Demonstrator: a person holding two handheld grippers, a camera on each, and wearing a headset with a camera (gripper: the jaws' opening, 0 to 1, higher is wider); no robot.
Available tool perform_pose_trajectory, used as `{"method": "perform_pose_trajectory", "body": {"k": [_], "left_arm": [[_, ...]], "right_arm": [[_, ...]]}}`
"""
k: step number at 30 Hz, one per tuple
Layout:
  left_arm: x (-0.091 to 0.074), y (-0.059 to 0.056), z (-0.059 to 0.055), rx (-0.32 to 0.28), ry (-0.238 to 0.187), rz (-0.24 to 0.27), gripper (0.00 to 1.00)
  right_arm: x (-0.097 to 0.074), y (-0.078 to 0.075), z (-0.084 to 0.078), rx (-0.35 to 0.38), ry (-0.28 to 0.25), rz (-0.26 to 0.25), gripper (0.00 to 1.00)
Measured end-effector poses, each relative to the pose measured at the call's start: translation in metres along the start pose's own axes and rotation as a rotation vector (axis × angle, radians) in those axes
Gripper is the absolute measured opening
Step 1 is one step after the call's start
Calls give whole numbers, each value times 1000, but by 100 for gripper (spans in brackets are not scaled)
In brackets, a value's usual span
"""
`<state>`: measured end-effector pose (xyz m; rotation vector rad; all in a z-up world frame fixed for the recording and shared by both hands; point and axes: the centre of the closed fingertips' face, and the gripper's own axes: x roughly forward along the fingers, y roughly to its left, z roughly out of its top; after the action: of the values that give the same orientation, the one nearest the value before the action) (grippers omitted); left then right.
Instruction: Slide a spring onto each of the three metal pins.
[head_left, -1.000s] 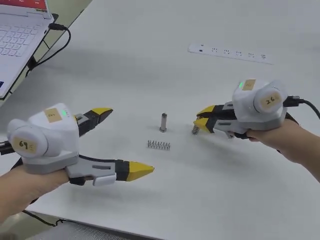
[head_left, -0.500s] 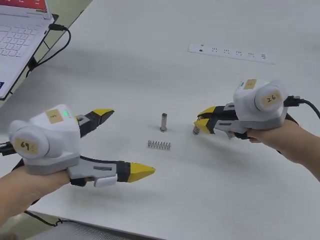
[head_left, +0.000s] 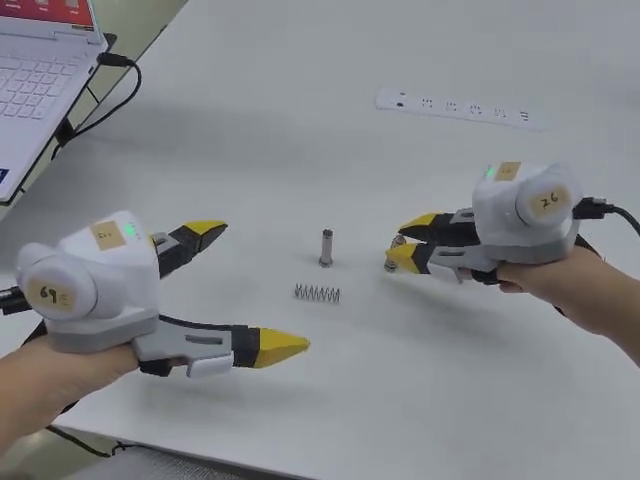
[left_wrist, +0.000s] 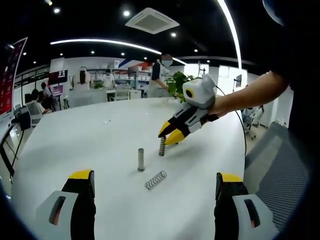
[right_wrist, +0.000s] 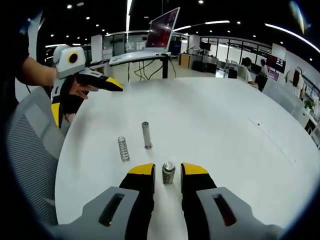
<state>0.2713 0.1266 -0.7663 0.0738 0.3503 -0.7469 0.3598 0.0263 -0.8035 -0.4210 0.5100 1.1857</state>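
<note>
The white table (head_left: 300, 150) carries two standing pins and one spring lying free. A bare metal pin (head_left: 326, 247) stands upright near the middle of the table. Just in front of it, towards the person, the loose spring (head_left: 317, 293) lies on its side, close to the pin but not touching it.

To the right of these, the spring-wrapped pin (right_wrist: 168, 173) stands upright with its coil around the shaft and its rounded top showing above the coil. The right hand-held gripper (head_left: 411, 240) is low over the table, with its yellow-tipped jaws on either side of this pin. In the right gripper view the jaws are only narrowly parted. A thin strip of table shows between each jaw and the coil, so they bracket the pin without clamping it.

The left hand-held gripper (head_left: 243, 288) is on the left side of the table, well apart from the pins. Its jaws are spread wide and hold nothing. In the left gripper view the bare metal pin and the loose spring lie ahead, between the two jaw tips.

A white power strip (head_left: 460, 107) lies at the far side of the table. A laptop (head_left: 35, 75) sits open at the far left, with a black cable (head_left: 112, 95) looping beside it.
</note>
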Motion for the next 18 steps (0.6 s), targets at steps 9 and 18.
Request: {"method": "perform_pose_trajectory", "body": {"k": [9,18], "left_arm": [[-1,0,2,3,3,-2,98],[1,-1,4,9,6,-9,98]], "right_arm": [[-3,-4,1,2,-4,-8,19],[-8,-3,6,2,-35,-6,23]]}}
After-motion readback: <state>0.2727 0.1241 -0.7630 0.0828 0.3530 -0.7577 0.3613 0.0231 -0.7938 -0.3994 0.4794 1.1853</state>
